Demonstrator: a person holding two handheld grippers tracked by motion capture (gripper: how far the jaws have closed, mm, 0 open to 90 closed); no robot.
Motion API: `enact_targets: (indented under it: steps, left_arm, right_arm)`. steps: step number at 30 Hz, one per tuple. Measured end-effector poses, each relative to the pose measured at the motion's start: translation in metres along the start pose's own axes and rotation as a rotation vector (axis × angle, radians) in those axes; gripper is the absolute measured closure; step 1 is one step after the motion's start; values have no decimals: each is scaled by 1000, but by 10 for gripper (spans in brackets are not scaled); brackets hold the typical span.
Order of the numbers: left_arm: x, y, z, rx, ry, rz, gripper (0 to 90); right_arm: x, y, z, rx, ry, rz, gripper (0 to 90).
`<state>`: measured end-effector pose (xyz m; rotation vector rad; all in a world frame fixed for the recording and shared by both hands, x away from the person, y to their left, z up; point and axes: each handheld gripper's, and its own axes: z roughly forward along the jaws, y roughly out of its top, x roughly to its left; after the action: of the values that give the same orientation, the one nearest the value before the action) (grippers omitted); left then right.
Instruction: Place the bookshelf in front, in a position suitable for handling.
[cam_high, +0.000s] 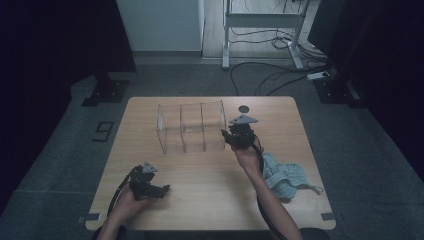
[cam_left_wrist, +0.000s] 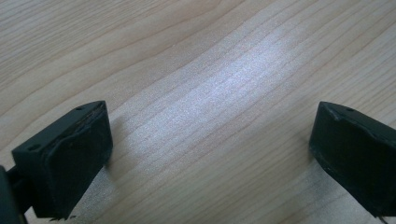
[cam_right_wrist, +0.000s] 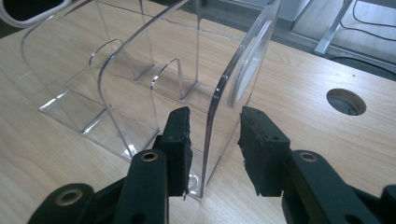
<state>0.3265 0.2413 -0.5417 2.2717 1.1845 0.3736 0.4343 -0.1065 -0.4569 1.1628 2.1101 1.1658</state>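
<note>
The right gripper (cam_right_wrist: 214, 140) has its jaws straddling the end wall of the clear acrylic organizer (cam_right_wrist: 140, 79), one jaw inside the nearest compartment and the other outside. A gap shows between each pad and the wall, so the jaws stand apart and are not clamped on it. The organizer stands upright on the wooden surface (cam_right_wrist: 299, 84), its other compartments stretching away beyond the jaws. A round hole (cam_right_wrist: 346, 101) in the surface lies off to the outer jaw's side. The left gripper (cam_left_wrist: 210, 154) rests low over bare wood, jaws wide apart with nothing between them. In the high view, a light blue cloth (cam_high: 285, 176) lies behind the right gripper, beside the forearm.
</note>
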Motion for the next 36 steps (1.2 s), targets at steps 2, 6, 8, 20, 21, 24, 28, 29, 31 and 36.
enact_targets:
  steps: [2,6,8,20,21,24,28,29,31,36]
  left_arm:
    - [0,0,0,0,-1,0,0]
    - [0,0,0,0,0,0,0]
    - [0,0,0,0,-1,0,0]
    - [0,0,0,0,-1,1,0]
    - [0,0,0,0,-1,1,0]
    - [0,0,0,-1,-1,1,0]
    - [0,0,0,0,-2,2,0]
    - [0,0,0,-1,-3,2,0]
    - [0,0,0,0,-4,3,0]
    - [1,0,-1,6,-9,12,0]
  right_arm:
    - [0,2,3,-1,-9,1,616]
    - [0,4,9,0,-20,7,625]
    - [1,5,13,0,-31,-4,667]
    - [-1,4,15,0,-64,-12,794]
    - [-3,4,14,1,-68,-12,802]
    - [-8,3,13,2,-72,-4,823]
    - [-14,2,10,3,-70,-1,847]
    - [-15,1,9,3,-69,-2,851]
    - [-16,-1,8,-1,-63,0,856]
    - [-23,-7,1,-14,-28,-1,860]
